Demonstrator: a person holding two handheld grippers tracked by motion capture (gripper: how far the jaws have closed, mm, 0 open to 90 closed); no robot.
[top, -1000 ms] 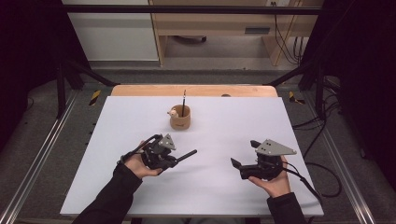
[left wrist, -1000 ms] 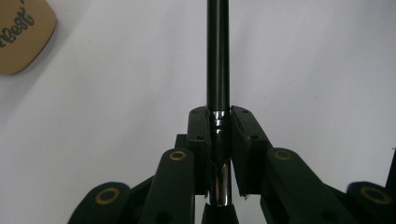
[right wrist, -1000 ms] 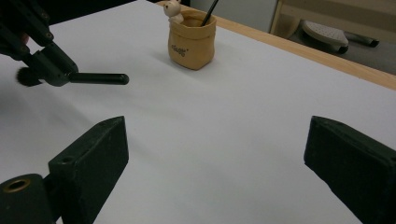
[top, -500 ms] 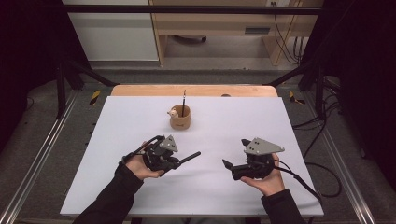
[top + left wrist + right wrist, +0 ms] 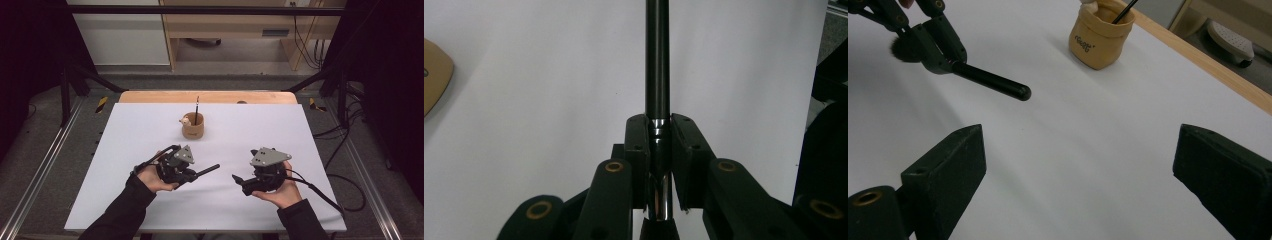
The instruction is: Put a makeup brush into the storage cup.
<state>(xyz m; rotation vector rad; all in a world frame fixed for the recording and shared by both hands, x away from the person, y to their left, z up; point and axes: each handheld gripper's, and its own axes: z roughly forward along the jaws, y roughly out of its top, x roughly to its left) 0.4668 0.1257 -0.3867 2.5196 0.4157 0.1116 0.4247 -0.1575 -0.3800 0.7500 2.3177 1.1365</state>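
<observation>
Since the previous second the right gripper [image 5: 239,179] has shifted inward toward the left gripper [image 5: 197,174], closing the gap to the black cylindrical makeup brush [image 5: 206,171]; a handover appears imminent. The left gripper's jaws are clamped on the brush at its metal ferrule, handle projecting level toward the right gripper. The right gripper's jaws stand wide apart, empty, near the handle tip [image 5: 1020,93]. A tan soft pouch-like cup [image 5: 193,126] stands beyond, well apart.
</observation>
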